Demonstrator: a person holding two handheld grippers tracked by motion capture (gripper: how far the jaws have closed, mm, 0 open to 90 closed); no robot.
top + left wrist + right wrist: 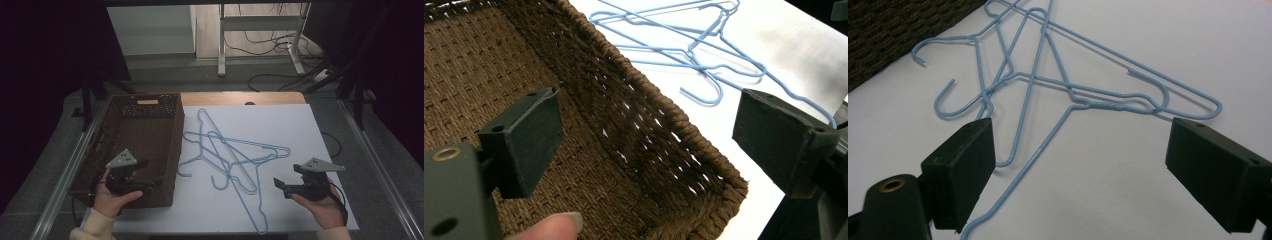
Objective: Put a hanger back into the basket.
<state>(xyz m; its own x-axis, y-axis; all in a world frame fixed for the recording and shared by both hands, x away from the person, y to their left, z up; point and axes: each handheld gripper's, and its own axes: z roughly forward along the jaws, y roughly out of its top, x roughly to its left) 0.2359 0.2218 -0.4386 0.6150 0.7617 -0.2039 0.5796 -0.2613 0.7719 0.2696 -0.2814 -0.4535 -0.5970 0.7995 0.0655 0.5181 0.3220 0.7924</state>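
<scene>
A tangle of light blue wire hangers [227,152] lies flat on the white bench [300,130], roughly at its middle, just to the right of a brown woven basket [165,145]. The hangers overlap and cross one another; how many there are cannot be told for sure. Several hooks point toward the basket and the near edge, and one long wire runs out toward the front edge of the bench. In the right gripper view the hangers [1058,85] lie close ahead, with two open hooks curling toward the basket's [893,35] dark wall at the upper left. In the left gripper view the hangers [704,60] lie beyond the basket's rim.

The right gripper [286,186] is held in the person's right hand [327,207] over the bench's right front part, near the hangers but apart from them. Its fingers [965,165] stand wide apart and hold nothing; one wire passes on the bench beneath the gap.

The left gripper [152,182] is held in the person's left hand [112,200] above the near end of the basket [659,115]. Its fingers [531,137] are also spread wide and empty, one over the basket's woven floor, the other over the bench outside the basket's wall. A fingertip [549,227] shows at the bottom edge of that view.

Beyond the bench, a floor with cables [270,45] and a metal frame [260,30] shows.
</scene>
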